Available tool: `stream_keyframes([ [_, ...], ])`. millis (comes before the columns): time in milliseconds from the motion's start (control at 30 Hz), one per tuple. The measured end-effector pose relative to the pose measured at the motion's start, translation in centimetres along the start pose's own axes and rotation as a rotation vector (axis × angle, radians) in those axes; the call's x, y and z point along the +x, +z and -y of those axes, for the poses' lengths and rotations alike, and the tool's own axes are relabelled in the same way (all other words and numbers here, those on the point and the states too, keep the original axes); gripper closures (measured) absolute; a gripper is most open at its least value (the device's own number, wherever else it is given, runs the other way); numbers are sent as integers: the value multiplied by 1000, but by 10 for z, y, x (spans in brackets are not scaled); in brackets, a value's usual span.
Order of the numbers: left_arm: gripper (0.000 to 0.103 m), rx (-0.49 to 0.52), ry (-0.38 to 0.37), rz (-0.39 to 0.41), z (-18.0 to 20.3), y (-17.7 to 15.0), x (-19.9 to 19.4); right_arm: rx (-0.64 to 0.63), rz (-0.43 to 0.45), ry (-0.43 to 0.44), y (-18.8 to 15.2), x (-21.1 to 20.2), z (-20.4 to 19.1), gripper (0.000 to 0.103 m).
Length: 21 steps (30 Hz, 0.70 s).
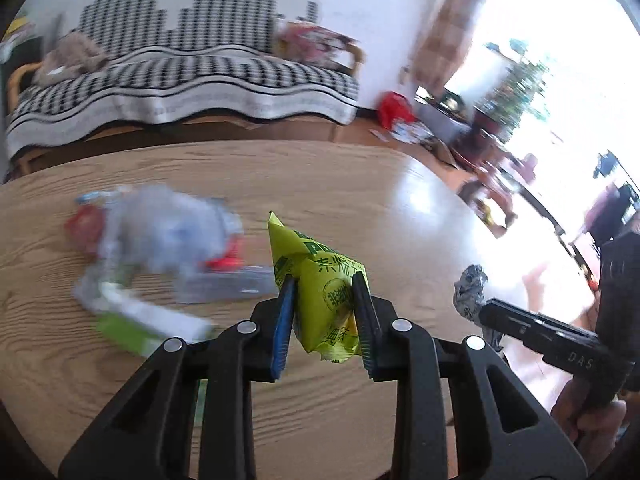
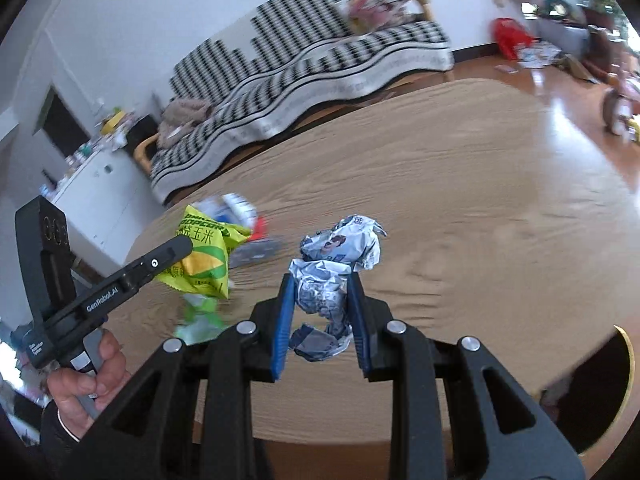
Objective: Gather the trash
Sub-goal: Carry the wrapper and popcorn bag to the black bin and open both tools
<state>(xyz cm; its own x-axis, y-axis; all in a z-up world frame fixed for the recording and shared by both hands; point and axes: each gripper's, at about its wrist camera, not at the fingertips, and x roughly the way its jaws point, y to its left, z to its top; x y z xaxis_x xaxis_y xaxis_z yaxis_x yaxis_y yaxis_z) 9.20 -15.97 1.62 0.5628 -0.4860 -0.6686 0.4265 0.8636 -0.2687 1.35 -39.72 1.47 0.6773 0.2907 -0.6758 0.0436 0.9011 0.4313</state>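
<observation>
**Both grippers hold a piece of trash above the bench**

In the left wrist view, the left gripper (image 1: 326,280) is clamped on a yellow-green snack wrapper (image 1: 320,292); both blue pads press its sides, and the wrapper's tip sticks up toward 12 o'clock past the fingertips. In the right wrist view, the right gripper (image 2: 320,280) is clamped on a crumpled wad of silver-and-blue printed wrapper (image 2: 332,272), which bulges out above the fingertips and hangs a little below them.

Each gripper shows in the other's camera. From the left wrist, the right gripper sits at 3 o'clock with its crumpled wad at the tip, a hand (image 1: 592,420) holding the grip at 4 o'clock. From the right wrist, the left gripper comes in from 9 o'clock carrying the snack wrapper, with a hand (image 2: 88,376) around its handle at 8 o'clock.

Beyond the held pieces, more trash lies on the wooden bench (image 1: 400,208): a blurred pile of clear plastic packaging (image 1: 160,232) with red and green bits, at 10 o'clock in the left wrist view. Its parts cannot be told apart.

Farther off, past the bench's far edge, a sofa under a black-and-white checked cover (image 1: 180,72) stands against the wall at 11 to 12 o'clock. A red bag (image 1: 394,108) lies on the floor at 1 o'clock, near scattered clutter.
</observation>
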Motion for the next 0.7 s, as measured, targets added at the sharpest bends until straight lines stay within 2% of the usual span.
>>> stream_keyframes([
  [400,75,195,-244,-113,176,-45,83,178,67,-266,-38,-93,160,76],
  [500,75,241,-334,-155,223,-65,99,228,76,-312,-52,-112,190,76],
  [700,75,343,-427,-222,283,-106,123,313,61,-396,-75,-134,239,76],
])
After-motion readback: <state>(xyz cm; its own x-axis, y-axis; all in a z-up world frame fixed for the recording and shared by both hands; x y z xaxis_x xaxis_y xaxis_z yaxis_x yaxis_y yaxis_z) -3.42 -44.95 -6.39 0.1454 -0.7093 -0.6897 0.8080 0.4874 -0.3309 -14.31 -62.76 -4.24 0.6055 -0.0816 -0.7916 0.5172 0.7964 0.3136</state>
